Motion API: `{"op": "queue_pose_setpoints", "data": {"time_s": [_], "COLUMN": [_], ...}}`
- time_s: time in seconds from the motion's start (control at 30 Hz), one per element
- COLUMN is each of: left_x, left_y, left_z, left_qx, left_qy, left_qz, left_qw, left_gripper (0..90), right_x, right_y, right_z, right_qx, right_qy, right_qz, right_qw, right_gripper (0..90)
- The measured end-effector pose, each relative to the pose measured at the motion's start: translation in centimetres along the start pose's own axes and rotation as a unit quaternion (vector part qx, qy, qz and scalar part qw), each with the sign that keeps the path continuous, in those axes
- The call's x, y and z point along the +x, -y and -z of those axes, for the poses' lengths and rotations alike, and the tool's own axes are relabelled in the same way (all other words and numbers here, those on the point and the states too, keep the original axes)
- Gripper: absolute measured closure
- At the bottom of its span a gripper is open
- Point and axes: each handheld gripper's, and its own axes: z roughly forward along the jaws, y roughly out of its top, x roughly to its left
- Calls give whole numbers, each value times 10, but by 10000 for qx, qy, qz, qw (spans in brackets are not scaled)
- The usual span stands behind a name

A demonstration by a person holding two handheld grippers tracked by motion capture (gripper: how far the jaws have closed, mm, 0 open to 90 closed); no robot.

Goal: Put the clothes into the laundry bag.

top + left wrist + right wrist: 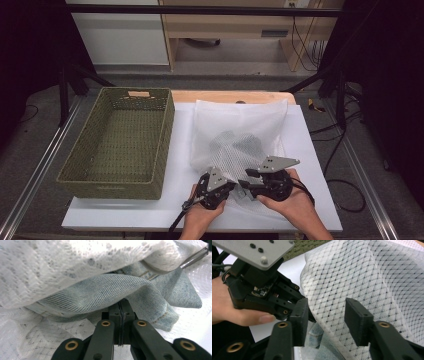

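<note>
The left gripper (120, 315), jaws clamped together on the denim garment (105, 293) at the white mesh bag's (240, 135) mouth on the bench, has barely started pulling; the right gripper (325, 320) stands apart over the mesh, and the woven basket (117, 145) awaits.

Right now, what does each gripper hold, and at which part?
The left gripper is shut on a fold of the jeans inside the mesh bag. The right gripper is open, holding nothing.

A white mesh laundry bag (240, 132) lies flat on the table, at about 3 o'clock from the basket. Inside its open mouth at 6 o'clock sits a crumpled piece of light blue denim (112, 290), partly covered by the mesh.
</note>
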Motion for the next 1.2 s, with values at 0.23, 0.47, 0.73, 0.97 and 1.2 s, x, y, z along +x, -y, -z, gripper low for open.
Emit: {"op": "queue_pose_setpoints", "data": {"time_s": [0.23, 0.47, 0.73, 0.97, 1.2], "left_x": [0, 0, -1, 1, 1], "left_y": [-1, -1, -2, -3, -3], "left_z": [-1, -3, -4, -4, -5], "left_qx": [17, 24, 25, 17, -1], "left_qy": [-11, -28, -20, 11, 29], "left_qz": [-12, 28, 59, 108, 157], "left_qw": [10000, 10000, 10000, 9999, 9999], "left_gripper": [900, 900, 900, 900, 900], "right_x": [0, 0, -3, 3, 4], "right_y": [11, 19, 18, 20, 22], "right_z": [-3, -8, -9, -16, -26], "right_qx": [186, 397, 437, 406, 576], "right_qy": [272, 541, 568, 668, 970], "right_qz": [323, 497, 454, 715, 932], "right_qw": [9989, 9965, 9964, 9944, 9892], "right_gripper": [417, 597, 722, 435, 557]}}
